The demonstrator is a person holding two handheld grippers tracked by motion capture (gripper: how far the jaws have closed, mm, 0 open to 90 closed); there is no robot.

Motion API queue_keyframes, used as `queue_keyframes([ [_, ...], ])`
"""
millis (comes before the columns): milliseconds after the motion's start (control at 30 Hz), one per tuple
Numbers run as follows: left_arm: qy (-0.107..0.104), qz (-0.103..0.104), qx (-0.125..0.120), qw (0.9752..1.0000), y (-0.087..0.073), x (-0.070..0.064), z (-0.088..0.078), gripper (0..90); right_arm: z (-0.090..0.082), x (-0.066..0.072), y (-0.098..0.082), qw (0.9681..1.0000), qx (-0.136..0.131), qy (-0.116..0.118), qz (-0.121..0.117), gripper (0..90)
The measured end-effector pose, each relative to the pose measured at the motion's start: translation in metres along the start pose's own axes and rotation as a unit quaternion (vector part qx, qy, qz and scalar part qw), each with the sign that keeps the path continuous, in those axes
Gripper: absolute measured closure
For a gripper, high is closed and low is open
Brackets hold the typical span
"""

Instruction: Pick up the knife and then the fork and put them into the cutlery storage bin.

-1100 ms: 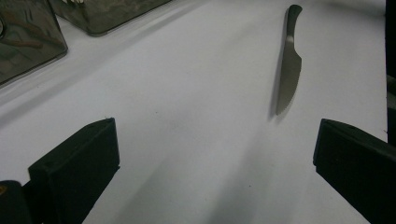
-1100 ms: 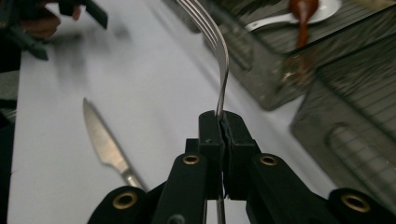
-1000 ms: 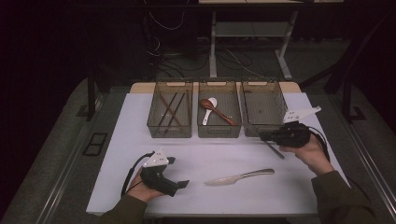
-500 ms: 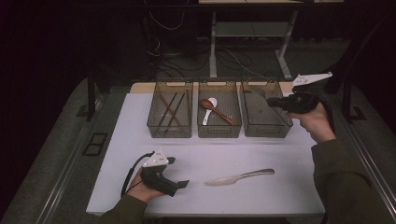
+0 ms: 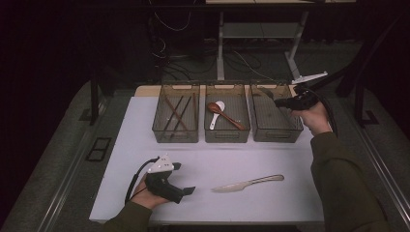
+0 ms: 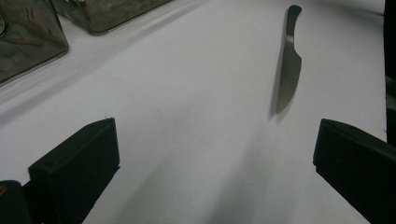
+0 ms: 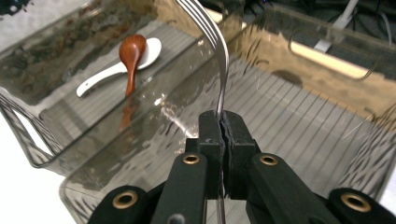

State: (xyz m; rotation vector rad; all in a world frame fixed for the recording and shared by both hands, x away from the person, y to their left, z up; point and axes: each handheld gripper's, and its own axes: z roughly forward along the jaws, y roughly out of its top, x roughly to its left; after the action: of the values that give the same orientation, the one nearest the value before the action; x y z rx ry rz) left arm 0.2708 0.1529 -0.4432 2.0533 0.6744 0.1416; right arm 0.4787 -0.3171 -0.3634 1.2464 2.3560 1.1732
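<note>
**Fork held over the right-hand bin**

Fork (image 7: 219,51): metal, clamped by its handle in the right claw (image 7: 223,126), tines toward the top of the right gripper view, over the right bin (image 5: 278,126) at upper right of the high view. Middle bin (image 5: 227,135): wooden spoon (image 7: 130,55) lying across white spoon (image 7: 100,80). Left bin (image 5: 176,134): dark sticks. Knife (image 5: 247,183): flat on white tabletop (image 5: 145,145), lower centre. Left claw (image 5: 186,192): jaws wide apart, nothing between them, lower left, knife just beyond.

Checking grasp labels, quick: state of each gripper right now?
Left gripper: open, fingers empty, low over the table short of the knife.
Right gripper: closed on a fork, over the rightmost bin.
</note>
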Motion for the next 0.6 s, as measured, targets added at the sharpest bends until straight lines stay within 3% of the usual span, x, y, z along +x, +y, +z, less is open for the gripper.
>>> queue_keyframes([
  [400, -0.001, 0.002, 0.002, 1.0000, 0.000, 0.000, 0.000, 0.0, 0.020, -0.006, -0.013, 0.9983, 0.057, -0.005, 0.005, 87.6],
  [600, -0.002, 0.003, 0.003, 1.0000, 0.000, 0.000, 0.000, 0.0, 0.029, -0.004, -0.016, 0.9951, 0.098, -0.012, -0.002, 86.7],
])
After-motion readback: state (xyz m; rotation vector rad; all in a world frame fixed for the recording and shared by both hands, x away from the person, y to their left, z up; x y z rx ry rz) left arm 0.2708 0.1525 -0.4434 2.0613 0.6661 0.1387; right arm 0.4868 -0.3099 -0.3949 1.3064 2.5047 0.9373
